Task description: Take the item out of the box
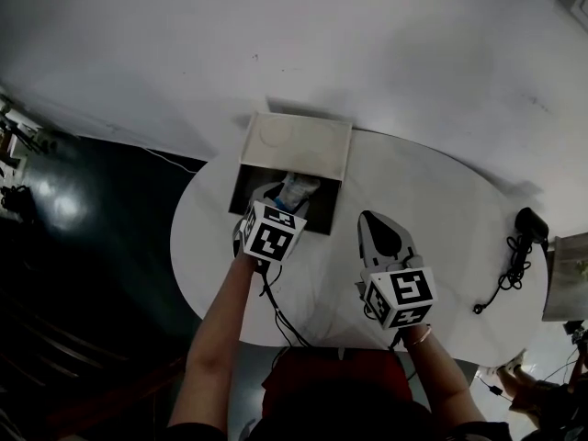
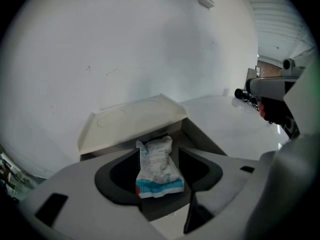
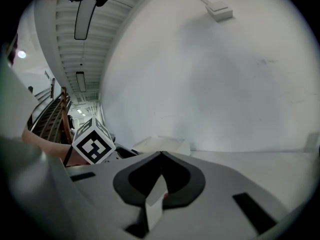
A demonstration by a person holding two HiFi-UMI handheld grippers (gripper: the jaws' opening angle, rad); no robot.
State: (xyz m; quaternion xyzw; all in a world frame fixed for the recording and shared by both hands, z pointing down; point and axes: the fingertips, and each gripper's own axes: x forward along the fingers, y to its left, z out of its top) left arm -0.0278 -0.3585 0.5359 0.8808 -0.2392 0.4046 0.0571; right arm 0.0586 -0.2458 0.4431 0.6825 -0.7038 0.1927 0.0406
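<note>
A box (image 1: 246, 184) with a dark inside stands at the far edge of the white table (image 1: 450, 219), its cream lid (image 1: 299, 145) folded back toward the wall. Inside lies a crumpled white packet (image 1: 296, 189) with a blue band. My left gripper (image 1: 292, 202) points down into the box, open, with the packet (image 2: 157, 169) between its jaws; the pads do not press on it. The lid (image 2: 132, 121) rises just behind. My right gripper (image 1: 372, 220) hovers over bare table to the right of the box, shut and empty, its tips meeting (image 3: 161, 155).
A black device with a coiled cable (image 1: 514, 255) lies at the table's right end. A grey box-like object (image 1: 565, 278) sits at the right edge of the head view. The white wall is just behind the box. Dark floor lies to the left.
</note>
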